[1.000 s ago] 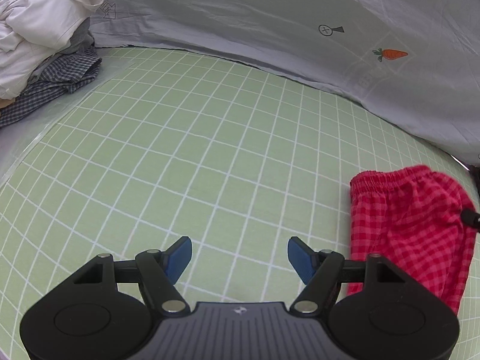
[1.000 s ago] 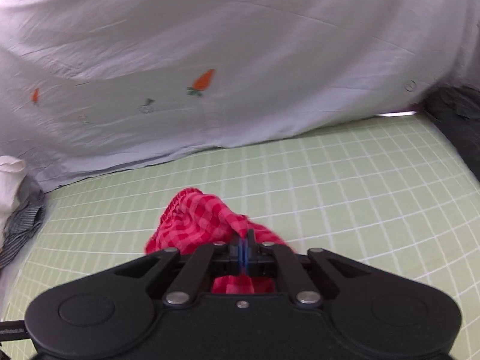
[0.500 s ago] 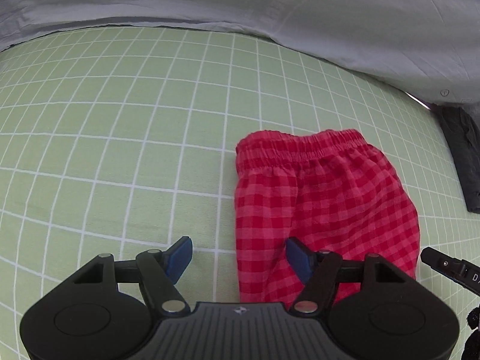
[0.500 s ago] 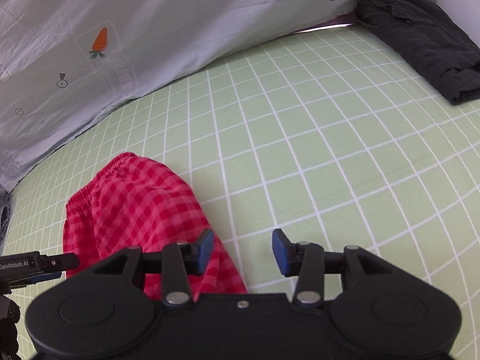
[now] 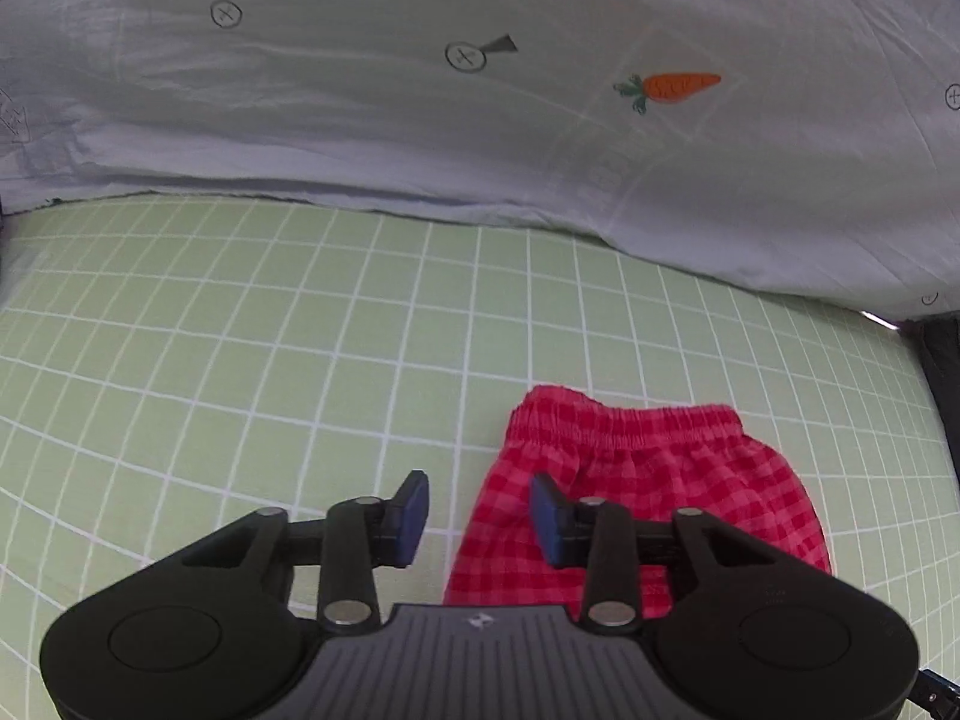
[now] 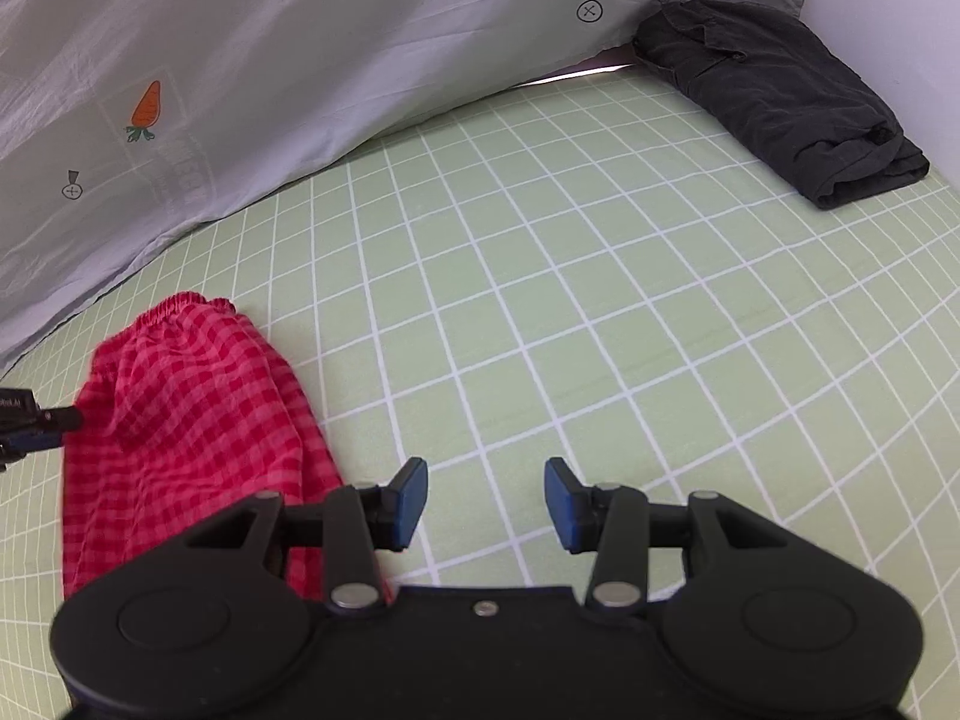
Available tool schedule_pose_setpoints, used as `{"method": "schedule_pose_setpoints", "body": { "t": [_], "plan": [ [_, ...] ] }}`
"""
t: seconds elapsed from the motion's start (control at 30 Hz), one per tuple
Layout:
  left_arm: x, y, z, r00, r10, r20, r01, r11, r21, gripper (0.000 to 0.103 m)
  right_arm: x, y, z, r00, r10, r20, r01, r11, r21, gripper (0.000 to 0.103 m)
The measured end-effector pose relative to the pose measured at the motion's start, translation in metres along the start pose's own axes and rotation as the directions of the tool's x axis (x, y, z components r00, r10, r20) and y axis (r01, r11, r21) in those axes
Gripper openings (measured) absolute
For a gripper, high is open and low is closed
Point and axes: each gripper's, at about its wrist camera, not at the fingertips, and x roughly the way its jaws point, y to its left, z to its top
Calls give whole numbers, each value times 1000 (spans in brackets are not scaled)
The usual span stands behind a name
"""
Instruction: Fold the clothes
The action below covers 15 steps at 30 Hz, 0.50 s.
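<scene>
Red checked shorts point(image 5: 648, 468) lie flat on the green grid mat point(image 5: 240, 360), waistband away from me. My left gripper point(image 5: 480, 516) hangs over their left edge with its jaws closing. One blue pad is above the cloth, the other above bare mat, and neither presses on the fabric. In the right wrist view the shorts point(image 6: 192, 408) lie to the left. My right gripper point(image 6: 486, 501) stands open just right of them, with only mat between its pads. The tip of the left gripper point(image 6: 30, 420) shows at the shorts' far side.
A grey sheet with a carrot print point(image 5: 480, 120) rises behind the mat like a wall. A folded black garment point(image 6: 780, 102) lies at the mat's far right corner. Bare mat point(image 6: 600, 300) stretches between it and the shorts.
My right gripper has let go of the shorts, opened, and the shorts now lie flat. My left gripper has swung over to their left edge and its jaws have narrowed.
</scene>
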Motion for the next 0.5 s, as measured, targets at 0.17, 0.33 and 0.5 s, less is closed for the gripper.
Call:
{"method": "schedule_pose_setpoints", "body": {
  "t": [0.17, 0.33, 0.5],
  "plan": [
    [-36, 2, -41, 999, -8, -52, 7, 1000, -29, 54, -15, 9, -10, 998, 66, 6, -66, 997, -29, 44],
    [-52, -6, -109, 982, -9, -189, -7, 997, -83, 54, -26, 24, -24, 992, 124, 0, -123, 989, -79, 58],
    [-62, -13, -146, 967, -27, -254, 2, 995, -100, 53, -18, 37, -42, 982, 182, -58, -187, 976, -114, 58]
  ]
}}
